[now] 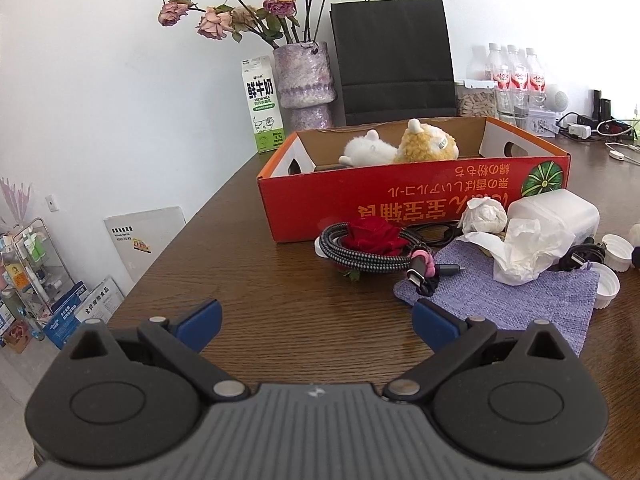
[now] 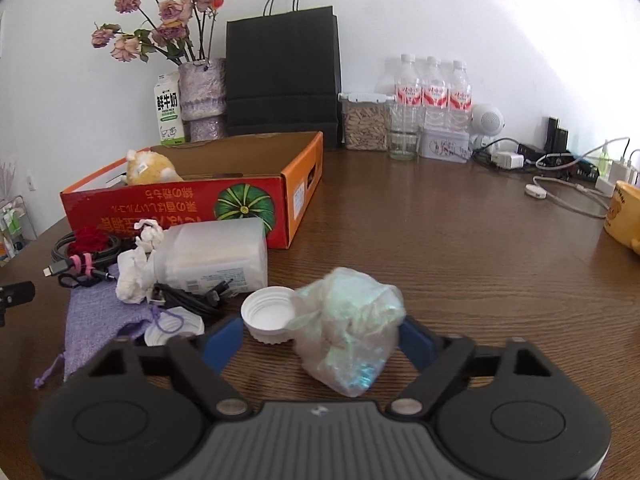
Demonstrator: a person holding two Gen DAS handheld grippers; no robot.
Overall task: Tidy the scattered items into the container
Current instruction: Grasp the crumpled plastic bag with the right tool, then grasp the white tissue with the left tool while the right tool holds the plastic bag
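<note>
A red cardboard box [image 1: 400, 196] holds a white and a yellow plush toy [image 1: 424, 144]; it also shows in the right wrist view [image 2: 180, 208]. In front of it lie a coiled cable with a red rose [image 1: 370, 240], crumpled tissues [image 1: 520, 252], a white plastic bottle [image 2: 216, 256], white caps [image 2: 268, 314] and a purple pouch [image 1: 520, 300]. My left gripper [image 1: 316, 322] is open and empty over bare table, short of the cable. My right gripper [image 2: 320, 336] is open, with a crumpled iridescent plastic bag [image 2: 348, 336] between its fingers.
At the back stand a milk carton [image 1: 262, 104], a vase of dried roses [image 1: 306, 84], a black paper bag [image 1: 394, 60], water bottles [image 2: 434, 96] and a seed jar [image 2: 366, 124]. Chargers and cables [image 2: 560, 168] and a yellow mug [image 2: 624, 212] sit at the right.
</note>
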